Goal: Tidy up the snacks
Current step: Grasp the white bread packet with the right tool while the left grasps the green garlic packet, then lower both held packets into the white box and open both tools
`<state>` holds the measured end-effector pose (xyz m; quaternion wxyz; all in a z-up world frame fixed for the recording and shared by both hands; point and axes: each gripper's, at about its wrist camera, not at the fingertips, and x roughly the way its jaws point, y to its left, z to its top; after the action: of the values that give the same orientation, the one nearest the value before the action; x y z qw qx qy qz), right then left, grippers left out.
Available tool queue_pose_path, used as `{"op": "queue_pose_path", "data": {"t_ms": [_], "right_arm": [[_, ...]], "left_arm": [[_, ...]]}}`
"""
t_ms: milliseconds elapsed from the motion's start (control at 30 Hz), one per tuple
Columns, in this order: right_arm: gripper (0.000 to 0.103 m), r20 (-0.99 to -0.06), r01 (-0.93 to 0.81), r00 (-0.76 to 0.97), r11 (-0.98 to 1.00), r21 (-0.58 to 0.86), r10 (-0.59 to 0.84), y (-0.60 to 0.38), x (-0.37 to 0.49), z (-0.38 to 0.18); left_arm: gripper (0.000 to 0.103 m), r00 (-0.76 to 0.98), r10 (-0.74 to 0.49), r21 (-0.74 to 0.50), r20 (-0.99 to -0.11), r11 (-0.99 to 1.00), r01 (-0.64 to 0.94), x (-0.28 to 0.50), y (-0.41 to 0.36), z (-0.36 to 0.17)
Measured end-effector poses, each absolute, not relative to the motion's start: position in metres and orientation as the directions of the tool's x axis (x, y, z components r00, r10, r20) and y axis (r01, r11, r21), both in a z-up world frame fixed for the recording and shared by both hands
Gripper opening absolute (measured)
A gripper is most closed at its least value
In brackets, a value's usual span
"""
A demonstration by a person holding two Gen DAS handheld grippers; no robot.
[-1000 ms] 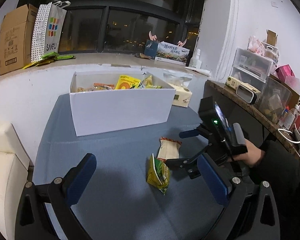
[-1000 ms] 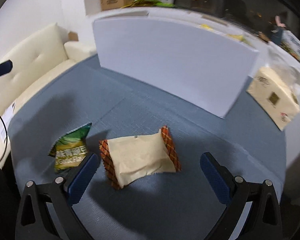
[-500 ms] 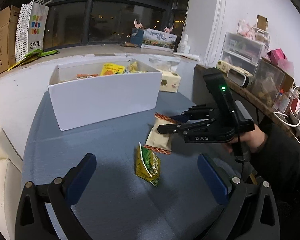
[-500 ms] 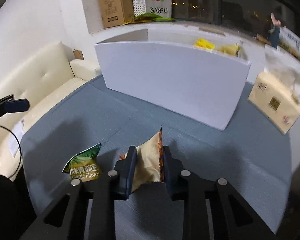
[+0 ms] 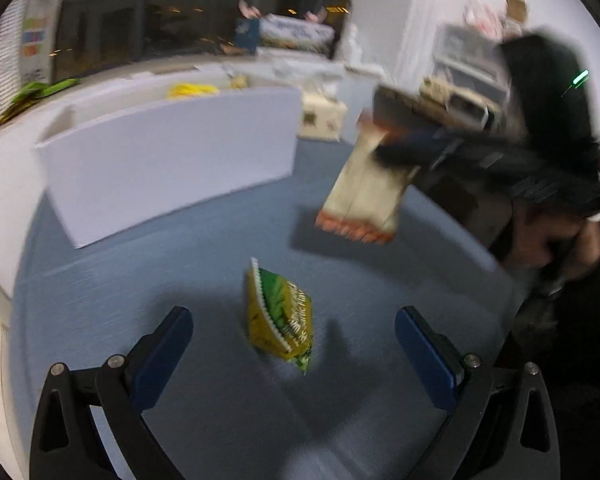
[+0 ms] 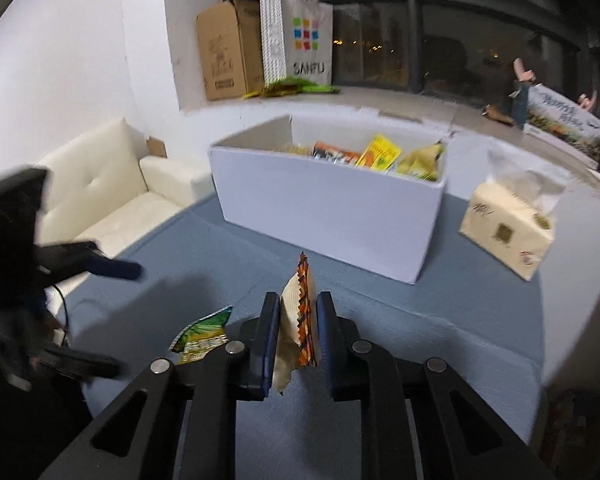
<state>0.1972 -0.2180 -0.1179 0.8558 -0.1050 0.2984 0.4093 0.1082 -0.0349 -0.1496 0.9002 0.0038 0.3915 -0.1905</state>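
The right hand-held gripper [image 6: 298,322] is seen closed on a beige snack packet [image 6: 294,320] with orange zigzag ends, the packet being pinched edge-on between the two blue pads; in the left wrist view the same packet [image 5: 362,192] is shown hanging clear of the blue desk [image 5: 140,280], with its shadow cast on the surface beneath, though that view is blurred. The jaws have just been closing, and the packet is caught between them. The left hand-held gripper [image 5: 294,346] is held open, its blue pads spread wide on either side of a green and yellow snack packet [image 5: 280,318], which is not touched by them and is left lying on the desk. In the right wrist view this green packet [image 6: 202,334] is partly hidden behind the right gripper's linkage. Beyond both packets, a white open-topped box [image 6: 328,208] is stood on the desk, and several snack packets [image 6: 380,156], yellow and orange among them, are seen inside it. Just beside the box, to its right, a pale tissue pack [image 6: 508,224] is placed. A cream sofa [image 6: 100,192] is seen past the desk's left edge. On the window ledge behind, a cardboard carton [image 6: 228,56] and a white paper bag [image 6: 300,40] printed with coloured squares are stood side by side.
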Motion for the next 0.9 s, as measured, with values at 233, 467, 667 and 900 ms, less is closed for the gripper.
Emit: {"op": "queue_pose_path", "data": {"t_ms": [233, 467, 667, 900], "right_arm": [[0.019, -0.558, -0.723, 0.54, 0.687, 0.077, 0.631, -0.247, 0.164, -0.094], [0.019, -0.555, -0.695, 0.544, 0.709, 0.121, 0.629, -0.265, 0.155, -0.098], [0.019, -0.546, -0.676, 0.541, 0.717, 0.171, 0.64, -0.264, 0.161, -0.102], [0.019, -0.486, -0.672, 0.556, 0.709, 0.213, 0.674, -0.251, 0.186, -0.072]], "left_arm": [[0.072, 0.561, -0.321, -0.126, -0.763, 0.925, 0.358, 0.145, -0.044, -0.177], [0.038, 0.607, -0.337, -0.127, -0.72, 0.923, 0.363, 0.129, -0.037, -0.163], [0.037, 0.703, -0.35, -0.169, -0.62, 0.934, 0.316, 0.114, -0.011, -0.125], [0.037, 0.84, -0.298, -0.187, -0.454, 0.953, 0.238, 0.143, 0.04, -0.057]]}}
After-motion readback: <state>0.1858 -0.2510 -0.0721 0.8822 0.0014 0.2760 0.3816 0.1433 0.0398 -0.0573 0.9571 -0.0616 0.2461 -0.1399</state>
